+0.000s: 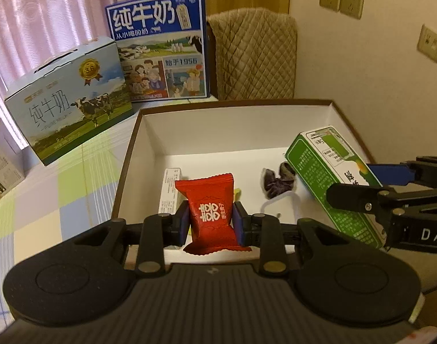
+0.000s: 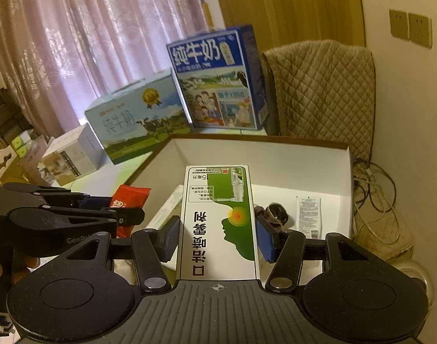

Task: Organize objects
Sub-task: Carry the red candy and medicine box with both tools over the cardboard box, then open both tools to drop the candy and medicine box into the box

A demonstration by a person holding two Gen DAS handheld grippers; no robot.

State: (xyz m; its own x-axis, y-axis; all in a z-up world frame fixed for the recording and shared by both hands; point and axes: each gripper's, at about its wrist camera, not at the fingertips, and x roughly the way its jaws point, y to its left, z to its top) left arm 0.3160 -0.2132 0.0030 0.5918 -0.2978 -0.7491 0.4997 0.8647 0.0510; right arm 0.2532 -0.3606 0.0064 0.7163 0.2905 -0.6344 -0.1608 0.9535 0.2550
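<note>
My left gripper (image 1: 211, 219) is shut on a red candy packet (image 1: 211, 212), held above the near edge of a white-lined open box (image 1: 235, 109). My right gripper (image 2: 218, 233) is shut on a green and white spray carton (image 2: 218, 220), also over the box; the same spray carton (image 1: 330, 177) shows at the right of the left wrist view. Inside the box lie a dark purple wrapped sweet (image 1: 277, 182), a flat white carton (image 1: 169, 189) and a small white sachet (image 2: 308, 215). The left gripper with the red candy packet (image 2: 129, 196) appears at the left of the right wrist view.
Two milk cartons stand behind the box: a light blue one (image 1: 72, 97) and a tall dark blue one (image 1: 161, 46). A checked cloth (image 1: 60, 195) covers the table. A quilted chair (image 1: 255, 54) and loose cables (image 2: 376, 189) sit by the wall. Smaller boxes (image 2: 69, 154) crowd the left.
</note>
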